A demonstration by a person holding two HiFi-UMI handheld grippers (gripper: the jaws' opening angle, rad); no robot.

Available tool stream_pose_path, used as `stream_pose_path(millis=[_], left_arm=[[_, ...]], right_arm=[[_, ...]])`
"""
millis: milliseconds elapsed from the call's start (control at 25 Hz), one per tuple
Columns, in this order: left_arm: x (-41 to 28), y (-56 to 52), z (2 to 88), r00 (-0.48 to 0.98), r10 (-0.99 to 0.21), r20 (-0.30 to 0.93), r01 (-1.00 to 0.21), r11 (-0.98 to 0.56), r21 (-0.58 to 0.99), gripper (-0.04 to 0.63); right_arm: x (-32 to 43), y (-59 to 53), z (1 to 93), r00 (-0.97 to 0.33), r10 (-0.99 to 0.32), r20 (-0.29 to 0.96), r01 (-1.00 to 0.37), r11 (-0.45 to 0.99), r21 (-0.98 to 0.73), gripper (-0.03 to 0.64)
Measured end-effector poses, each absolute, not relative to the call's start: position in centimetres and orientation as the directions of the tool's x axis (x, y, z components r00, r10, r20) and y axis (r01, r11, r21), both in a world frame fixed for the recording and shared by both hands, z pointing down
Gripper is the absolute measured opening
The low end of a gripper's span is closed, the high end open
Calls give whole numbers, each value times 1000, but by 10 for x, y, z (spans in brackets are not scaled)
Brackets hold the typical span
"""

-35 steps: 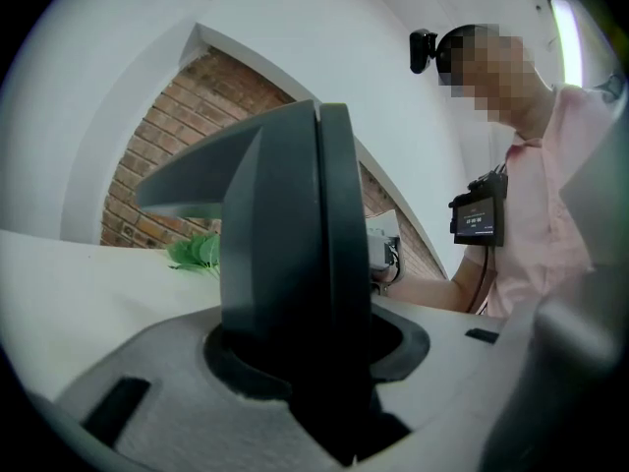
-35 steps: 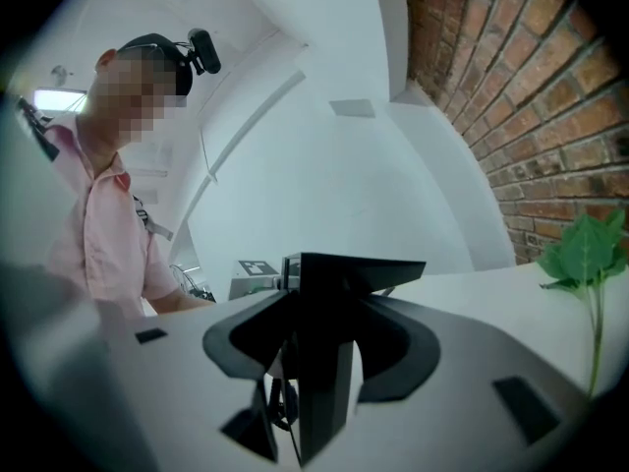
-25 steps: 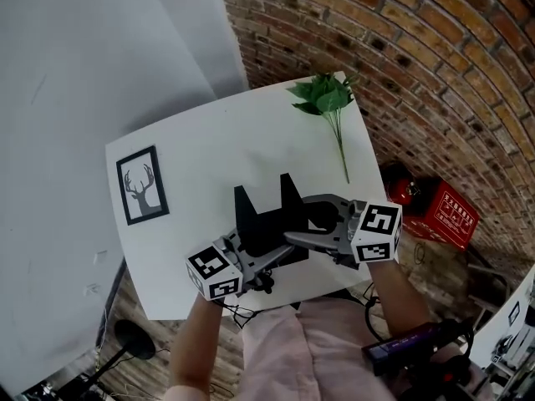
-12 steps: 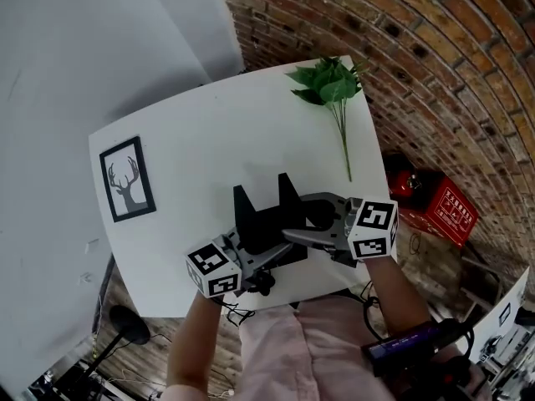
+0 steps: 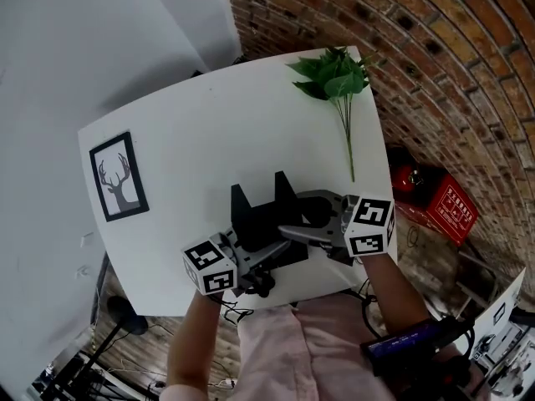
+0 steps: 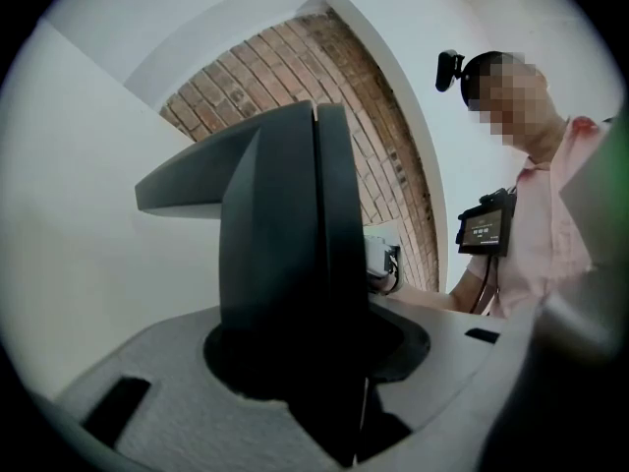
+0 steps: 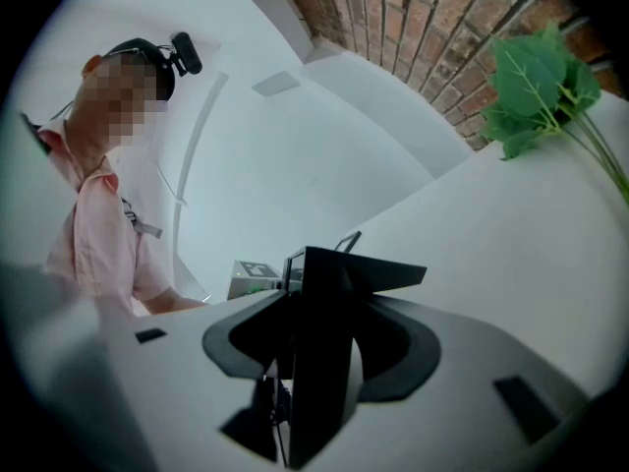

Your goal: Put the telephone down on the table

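A black angular telephone [image 5: 266,220] with two upright prongs is held over the near part of the white table [image 5: 209,132]. My left gripper [image 5: 249,247] is shut on its left side and my right gripper [image 5: 303,225] on its right side. In the left gripper view the telephone [image 6: 285,224] fills the space between the jaws of the left gripper [image 6: 314,382]. The right gripper view shows the telephone [image 7: 334,303] clamped by the right gripper [image 7: 310,372], with the tabletop behind. I cannot tell whether the telephone touches the table.
A green leafy sprig [image 5: 336,80] lies at the table's far right corner. A framed deer picture [image 5: 117,176] lies at the left edge. A brick wall runs along the right, with a red box [image 5: 443,211] on the floor beside it.
Both grippers have sunk a little toward the table with the telephone between them. Their hold looks the same.
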State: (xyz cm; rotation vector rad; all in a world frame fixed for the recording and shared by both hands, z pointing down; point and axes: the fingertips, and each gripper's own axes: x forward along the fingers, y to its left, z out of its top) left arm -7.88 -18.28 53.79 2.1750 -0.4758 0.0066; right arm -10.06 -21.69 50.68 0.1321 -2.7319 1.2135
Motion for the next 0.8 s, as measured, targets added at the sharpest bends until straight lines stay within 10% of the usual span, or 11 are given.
stream_pose_path(millis=[800], left_arm=[[-79,-196,554,927,-289,240,-336,-351,874,181]], right_arm=[[-101,-233,529,-984,-9,175,-152,547,-823,218]])
